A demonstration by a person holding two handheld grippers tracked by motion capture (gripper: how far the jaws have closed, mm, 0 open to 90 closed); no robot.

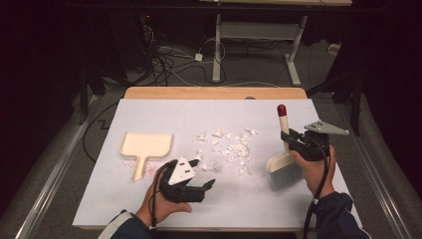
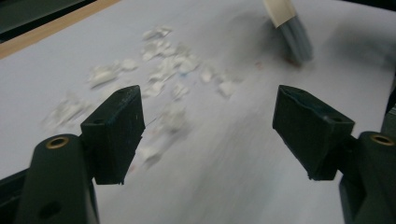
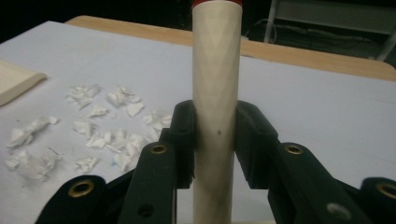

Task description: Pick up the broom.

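Starting at my left, the dustpan (image 1: 145,148) lies flat on the white surface (image 1: 164,112), its short handle pointing back toward me, and nothing grips it yet. My left hand-held gripper (image 1: 209,184) hovers just to the near right of that handle with its jaws spread wide and nothing between them, aimed across at the paper scraps (image 1: 226,147). Those scraps sit scattered in a loose patch in the middle, between the dustpan and the brush (image 1: 283,149). On my right, the right hand-held gripper (image 3: 215,135) is clamped tight around the pale handle of the brush, which stands nearly upright with its grey bristles close to the surface, just right of the scraps. I judge this to be the start of the sweep: brush secured, dustpan not yet picked up. Next my left needs to turn back and close on the dustpan handle, then set its lip against the scraps so the brush can push them leftward.
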